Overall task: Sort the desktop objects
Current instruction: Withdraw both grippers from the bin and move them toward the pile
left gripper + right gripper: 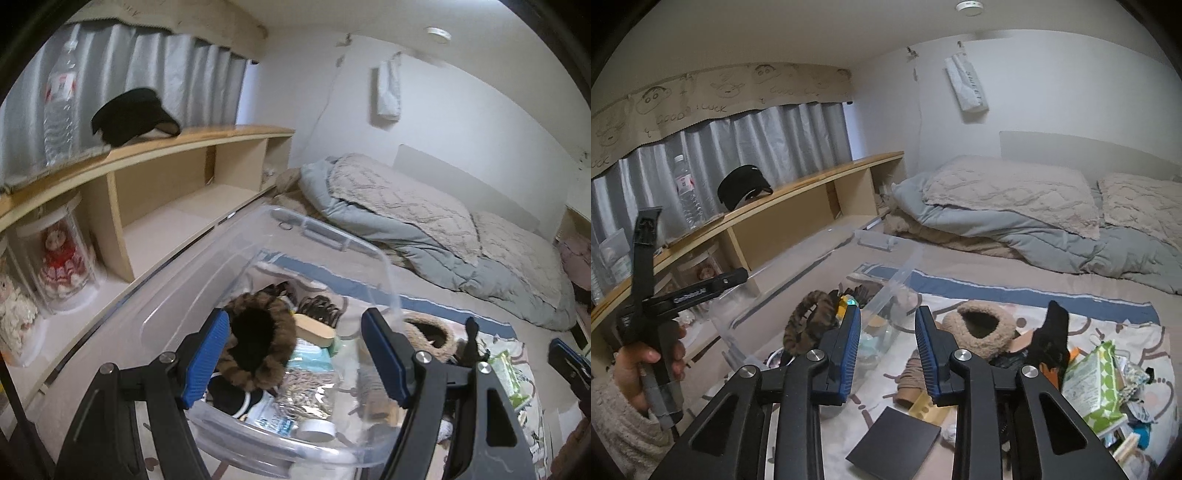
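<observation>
A clear plastic bin (332, 240) stands on the bed and holds several small items: a brown furry hair claw (258, 343), a wooden brush (314, 328) and a white tape roll (317, 430). My left gripper (295, 317) hovers over the bin, open, its pads touching nothing. The right wrist view shows the left gripper (696, 245) in a hand at the left, jaws spread. My right gripper (888, 312) is open by a narrow gap with nothing between the pads. Beyond it lie a beige fleece slipper (979, 328), a black sock (1052, 332), a green wipes pack (1097, 380) and a black square card (897, 439).
A wooden shelf (207, 136) runs along the left wall with a water bottle (59, 99), a black cap (129, 114) and a doll in a clear case (59, 258). A folded grey duvet (1015, 225) and pillows fill the far end of the bed.
</observation>
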{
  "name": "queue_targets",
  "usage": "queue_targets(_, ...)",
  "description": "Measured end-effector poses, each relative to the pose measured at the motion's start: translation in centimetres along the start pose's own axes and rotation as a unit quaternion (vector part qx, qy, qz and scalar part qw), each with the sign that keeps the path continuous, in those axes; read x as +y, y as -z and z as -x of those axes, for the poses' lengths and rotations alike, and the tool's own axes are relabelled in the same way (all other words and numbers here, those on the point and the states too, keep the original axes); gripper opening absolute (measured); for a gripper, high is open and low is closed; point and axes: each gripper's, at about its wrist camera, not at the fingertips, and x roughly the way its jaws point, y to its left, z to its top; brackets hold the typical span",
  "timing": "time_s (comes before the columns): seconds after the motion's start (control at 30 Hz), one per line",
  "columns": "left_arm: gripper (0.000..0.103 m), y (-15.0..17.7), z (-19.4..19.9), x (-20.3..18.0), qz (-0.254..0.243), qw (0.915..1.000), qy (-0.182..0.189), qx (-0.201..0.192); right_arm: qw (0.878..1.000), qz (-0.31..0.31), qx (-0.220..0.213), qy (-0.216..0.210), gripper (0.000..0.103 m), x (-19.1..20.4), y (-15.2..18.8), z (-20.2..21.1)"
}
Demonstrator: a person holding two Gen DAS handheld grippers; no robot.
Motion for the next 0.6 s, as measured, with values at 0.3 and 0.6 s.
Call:
queue_targets(0.3, 0.074, 0.6, 3.2, -4.7, -0.054, 0.9976, 0.036, -0.023, 0.999, -0.007, -0.014, 0.03, 0.031, -1.0, 0.4, 2.6)
queue_targets(0.6, 0.074, 1.2, 5.7, -7.6, -0.087, 0.9934, 0.067, -0.033, 0.998, -0.019, -0.028, 0.061, 0.031, -2.5, 0.7, 5.5)
